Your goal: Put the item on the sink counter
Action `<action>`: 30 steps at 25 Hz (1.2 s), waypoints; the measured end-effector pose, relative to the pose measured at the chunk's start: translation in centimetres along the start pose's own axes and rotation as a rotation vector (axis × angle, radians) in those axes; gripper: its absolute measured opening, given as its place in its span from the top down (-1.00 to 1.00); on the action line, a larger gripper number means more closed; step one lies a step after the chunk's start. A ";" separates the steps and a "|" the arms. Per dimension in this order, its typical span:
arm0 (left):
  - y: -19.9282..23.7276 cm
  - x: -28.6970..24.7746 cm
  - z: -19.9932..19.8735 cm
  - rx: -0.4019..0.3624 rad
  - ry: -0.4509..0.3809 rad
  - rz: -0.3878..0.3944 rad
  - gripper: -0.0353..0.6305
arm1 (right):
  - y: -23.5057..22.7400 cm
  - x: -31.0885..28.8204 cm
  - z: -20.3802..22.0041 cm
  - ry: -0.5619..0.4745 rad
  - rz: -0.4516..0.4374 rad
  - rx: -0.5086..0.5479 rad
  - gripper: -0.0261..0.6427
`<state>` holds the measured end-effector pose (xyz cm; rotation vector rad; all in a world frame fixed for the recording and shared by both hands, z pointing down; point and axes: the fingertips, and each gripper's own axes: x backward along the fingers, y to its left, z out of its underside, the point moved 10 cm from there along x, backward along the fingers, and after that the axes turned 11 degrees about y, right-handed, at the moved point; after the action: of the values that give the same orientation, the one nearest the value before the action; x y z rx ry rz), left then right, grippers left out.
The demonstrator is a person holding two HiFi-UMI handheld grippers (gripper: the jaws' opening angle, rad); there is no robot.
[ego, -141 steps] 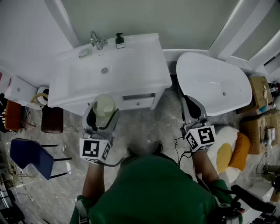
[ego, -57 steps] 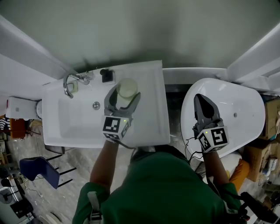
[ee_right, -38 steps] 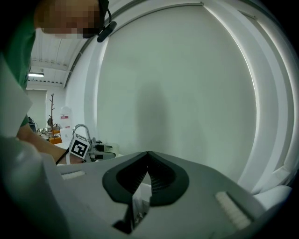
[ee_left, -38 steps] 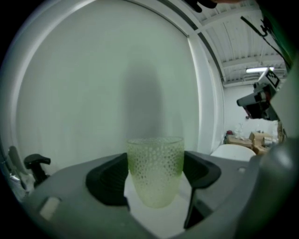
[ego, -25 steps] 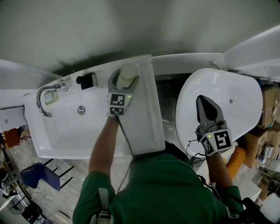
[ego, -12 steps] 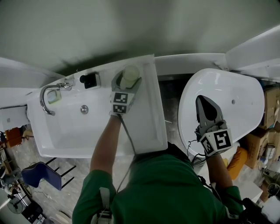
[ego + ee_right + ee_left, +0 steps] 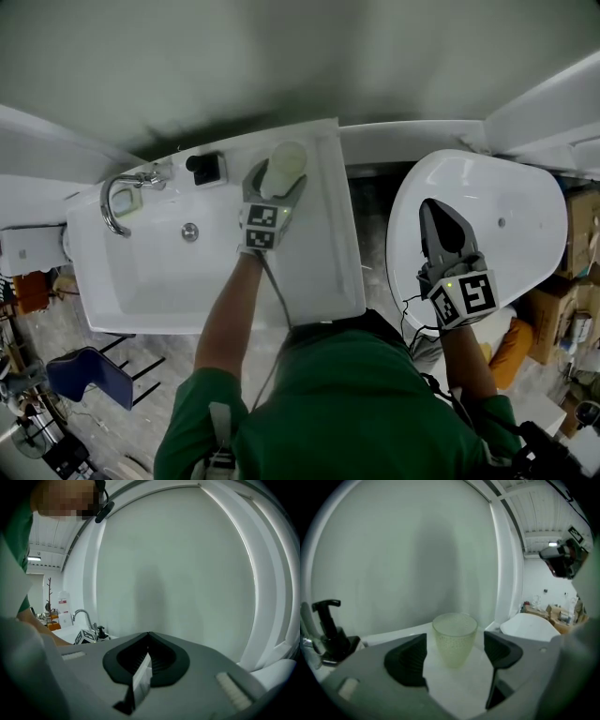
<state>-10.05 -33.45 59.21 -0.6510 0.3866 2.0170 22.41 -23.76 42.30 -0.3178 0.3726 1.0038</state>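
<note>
Standing upright on the white sink counter (image 7: pixel 334 246), at its back right corner near the wall, a cup (image 7: pixel 288 160) is seen. It is a pale yellow-green, translucent tumbler that tapers toward its base, and its wall is covered in a fine dotted texture, as shown in the left gripper view (image 7: pixel 454 637).

The left gripper (image 7: pixel 278 178) is laid around the cup with its jaws wide apart. They have just been opening. The cup stands between the two dark, ribbed pads (image 7: pixel 408 659), and a gap of bare counter is visible on either side, so nothing is gripped.

The right gripper (image 7: pixel 436 217) is held over the smooth white bathtub (image 7: pixel 520 220) beside the sink. Its jaws are pressed together, and no object is seen between them in its own view (image 7: pixel 147 660).

The counter and basin are glossy and white, with rounded edges. A curved chrome faucet (image 7: pixel 114 194) and a black pump dispenser (image 7: pixel 206 167) are set along the back rim, left of the cup.
</note>
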 end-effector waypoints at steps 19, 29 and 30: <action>-1.1 22.6 -4.3 0.000 -0.253 -0.109 0.40 | 7.8 6.4 -4.1 -0.184 0.094 0.005 0.93; -3.4 33.9 -6.4 0.063 -0.446 -0.148 0.73 | 12.6 10.6 -4.7 -0.267 0.099 0.031 0.93; -3.3 34.9 -6.4 0.064 -0.460 -0.160 0.75 | 13.0 10.9 -4.8 -0.272 0.100 0.034 0.93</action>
<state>-19.58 -10.75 33.50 -0.1595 0.1188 1.9204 15.74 -11.04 32.08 -0.1300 0.1596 1.1210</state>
